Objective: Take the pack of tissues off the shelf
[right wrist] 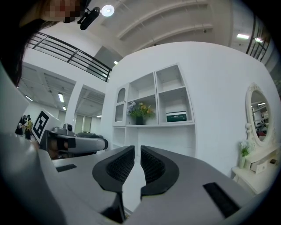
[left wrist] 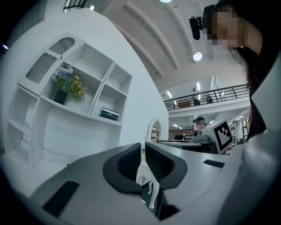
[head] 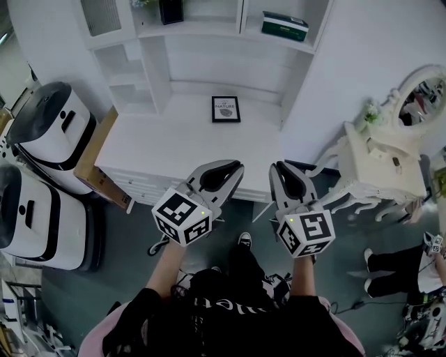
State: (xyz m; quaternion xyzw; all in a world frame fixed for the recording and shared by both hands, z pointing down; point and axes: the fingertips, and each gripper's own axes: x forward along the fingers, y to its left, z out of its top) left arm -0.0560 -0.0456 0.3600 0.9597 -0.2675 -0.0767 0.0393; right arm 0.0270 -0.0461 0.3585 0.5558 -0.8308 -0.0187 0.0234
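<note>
Left gripper (head: 235,167) and right gripper (head: 279,168) are both clamped closed on nothing, just over the white desk's (head: 160,143) front edge. The pack of tissues (head: 284,26) sits way up at 12 o'clock in the shelf unit (head: 202,28), and there's a vanity (head: 376,160) at 3 o'clock. The grippers are held side by side, noses toward 12.

- One green pack of tissues (head: 284,26), in the shelf unit (head: 209,29) at one o'clock.
- One dark vase of flowers (head: 171,10), at eleven o'clock.
- One framed picture (head: 226,109), on the counter (head: 153,150) at twelve o'clock.
- Two white rounded machines (head: 52,132), at nine o'clock.
- Two grippers: left gripper (head: 239,166), right gripper (head: 277,167).
- One oval mirror (head: 421,94), at two o'clock.
</note>
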